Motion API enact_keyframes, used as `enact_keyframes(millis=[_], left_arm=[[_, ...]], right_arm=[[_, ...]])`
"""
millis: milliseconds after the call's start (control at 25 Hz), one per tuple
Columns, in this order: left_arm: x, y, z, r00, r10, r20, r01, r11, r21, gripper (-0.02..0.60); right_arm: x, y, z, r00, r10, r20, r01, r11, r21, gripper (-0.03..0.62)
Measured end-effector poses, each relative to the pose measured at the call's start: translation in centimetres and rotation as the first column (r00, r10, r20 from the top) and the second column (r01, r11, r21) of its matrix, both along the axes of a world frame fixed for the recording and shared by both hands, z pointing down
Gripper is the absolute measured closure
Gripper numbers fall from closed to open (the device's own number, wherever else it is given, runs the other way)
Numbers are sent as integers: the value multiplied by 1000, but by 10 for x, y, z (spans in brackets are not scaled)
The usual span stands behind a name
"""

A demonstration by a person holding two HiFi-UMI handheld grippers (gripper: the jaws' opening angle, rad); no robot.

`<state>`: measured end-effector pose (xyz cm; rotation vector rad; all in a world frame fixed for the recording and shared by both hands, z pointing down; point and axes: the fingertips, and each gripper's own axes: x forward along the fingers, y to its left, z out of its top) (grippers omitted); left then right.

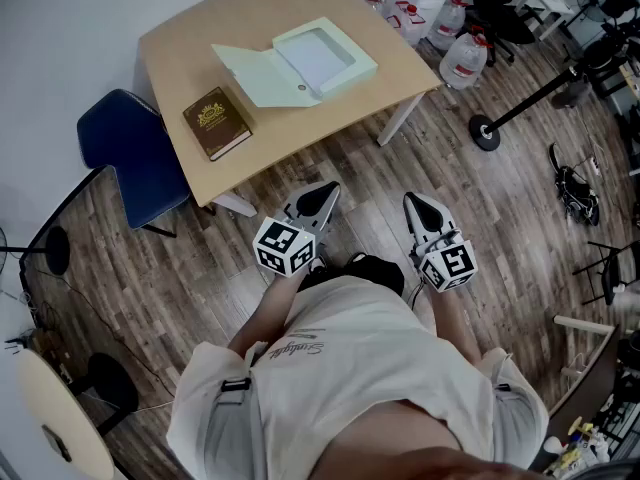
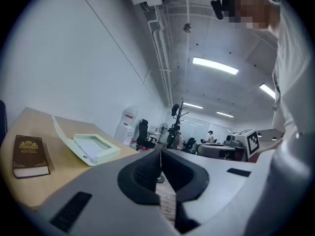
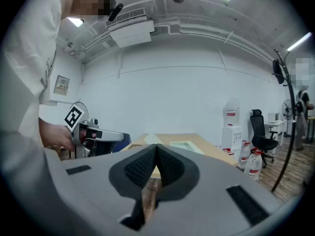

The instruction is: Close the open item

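I hold both claws low in front of the body, well short of the table (image 1: 190, 43). The left gripper (image 1: 318, 200) has its jaws pressed together with nothing between them. The right gripper (image 1: 425, 208) is the same, pads meeting and empty.

I take the open item to be the pale green box (image 1: 325, 58), which sits on the far half of the table. Its lid (image 1: 250, 76) is swung out to the left of the tray. A brown book (image 1: 216, 122) lies closed near the front left edge, just beside the lid's corner but apart from it.

My main worry is the box sliding. It looks light and the tabletop looks smooth, so if I lift the lid with one claw and leave the tray unbraced, the whole thing may skate toward the far edge rather than fold shut.

Getting under the lid is the second risk. With the jaws closed like this I can only nudge its edge, and a blunt push could crease the card or slip off.

Coming in from the left, I could clip the book and shove it off the near edge.

If I swing the lid over too fast, it may land skewed and catch on the tray's rim, leaving the box half shut
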<state>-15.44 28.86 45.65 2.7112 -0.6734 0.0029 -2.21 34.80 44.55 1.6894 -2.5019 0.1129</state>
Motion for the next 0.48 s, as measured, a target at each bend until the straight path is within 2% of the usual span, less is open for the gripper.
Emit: enact_keyframes(millis=[280,480], left_arm=[[1,-1,-2,1000,11,26,-12,999,43,566],[-1,4,2,999,33,32,-34,999,35,566]], right_arm=[[-4,2,-5,1000,-1,-14,1,1000,9,599],[5,4,-9,997,83,-6,-83,997,5,599]])
